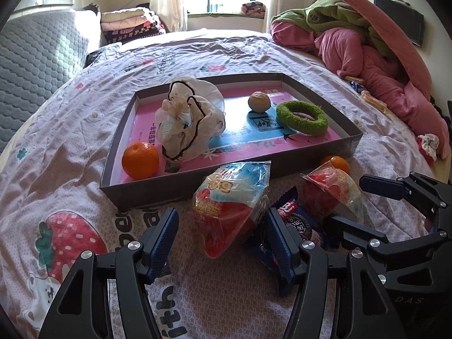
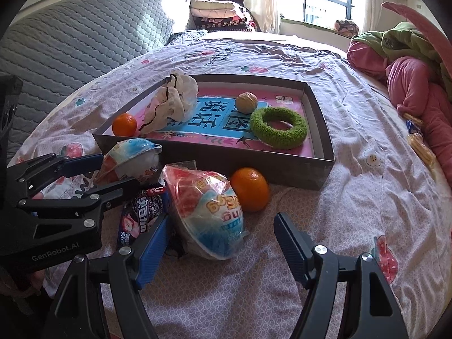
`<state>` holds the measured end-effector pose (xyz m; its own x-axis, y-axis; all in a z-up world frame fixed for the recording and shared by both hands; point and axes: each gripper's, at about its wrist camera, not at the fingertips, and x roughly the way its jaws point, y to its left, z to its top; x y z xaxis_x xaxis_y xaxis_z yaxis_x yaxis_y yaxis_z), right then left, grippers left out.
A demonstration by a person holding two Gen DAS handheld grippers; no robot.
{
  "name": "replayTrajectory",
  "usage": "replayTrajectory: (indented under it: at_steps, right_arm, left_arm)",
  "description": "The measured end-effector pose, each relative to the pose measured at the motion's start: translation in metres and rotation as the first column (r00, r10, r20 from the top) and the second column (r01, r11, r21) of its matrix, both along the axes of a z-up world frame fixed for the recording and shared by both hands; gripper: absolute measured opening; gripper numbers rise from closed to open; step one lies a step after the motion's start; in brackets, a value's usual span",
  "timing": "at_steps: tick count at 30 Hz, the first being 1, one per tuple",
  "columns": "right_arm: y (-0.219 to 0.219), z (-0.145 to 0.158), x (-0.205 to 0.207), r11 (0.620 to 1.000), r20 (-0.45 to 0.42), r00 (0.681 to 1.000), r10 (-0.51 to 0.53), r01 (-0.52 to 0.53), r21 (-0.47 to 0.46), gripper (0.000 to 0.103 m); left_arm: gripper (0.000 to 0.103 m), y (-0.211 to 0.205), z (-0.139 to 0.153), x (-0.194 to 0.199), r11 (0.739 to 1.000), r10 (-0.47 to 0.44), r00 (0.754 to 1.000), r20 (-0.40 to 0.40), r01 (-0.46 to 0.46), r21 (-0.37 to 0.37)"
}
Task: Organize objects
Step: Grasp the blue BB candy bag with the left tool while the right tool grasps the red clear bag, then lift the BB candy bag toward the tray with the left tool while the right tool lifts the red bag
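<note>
Two wrapped snack bowls lie on the bed before the grey tray (image 1: 147, 195). Your left tongs (image 1: 220, 227) stand wide around one bowl (image 1: 228, 203), pads not touching, its rim tilted toward upper right. Only your right view shows the loose orange (image 2: 250, 189) whole; your right tongs (image 2: 223, 233) gape around the other bowl (image 2: 207, 212), rim lower right.

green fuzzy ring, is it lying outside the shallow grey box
No, the green fuzzy ring lies inside the shallow grey box, next to a round brown walnut.
</note>
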<state>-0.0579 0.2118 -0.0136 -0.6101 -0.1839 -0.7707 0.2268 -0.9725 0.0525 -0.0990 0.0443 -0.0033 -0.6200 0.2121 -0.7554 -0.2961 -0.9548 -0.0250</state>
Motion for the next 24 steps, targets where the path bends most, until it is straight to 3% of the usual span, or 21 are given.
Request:
replayTrajectory:
  at_steps: [12, 18, 20, 24]
  right_arm:
    - [-0.002, -0.001, -0.007, 0.997, 0.025, 1.0, 0.012, -0.01, -0.074, 0.053]
    - [-0.002, -0.001, -0.009, 0.995, 0.032, 0.999, 0.024, -0.021, -0.095, 0.051]
    - [-0.001, -0.001, -0.009, 0.995, 0.031, 0.999, 0.029, -0.026, -0.1, 0.051]
    - [0.005, 0.001, -0.009, 0.99, 0.03, 0.999, 0.03, -0.026, -0.136, 0.051]
  left_arm:
    - [0.067, 0.0, -0.006, -0.016, 0.998, 0.022, 0.998, 0.057, -0.025, 0.053]
    - [0.066, 0.004, -0.01, -0.023, 0.998, 0.032, 0.998, 0.063, -0.036, 0.053]
    - [0.06, 0.005, -0.01, -0.024, 0.998, 0.031, 0.997, 0.067, -0.035, 0.059]
    - [0.058, 0.008, -0.007, -0.021, 0.999, 0.019, 0.999, 0.049, -0.021, 0.041]
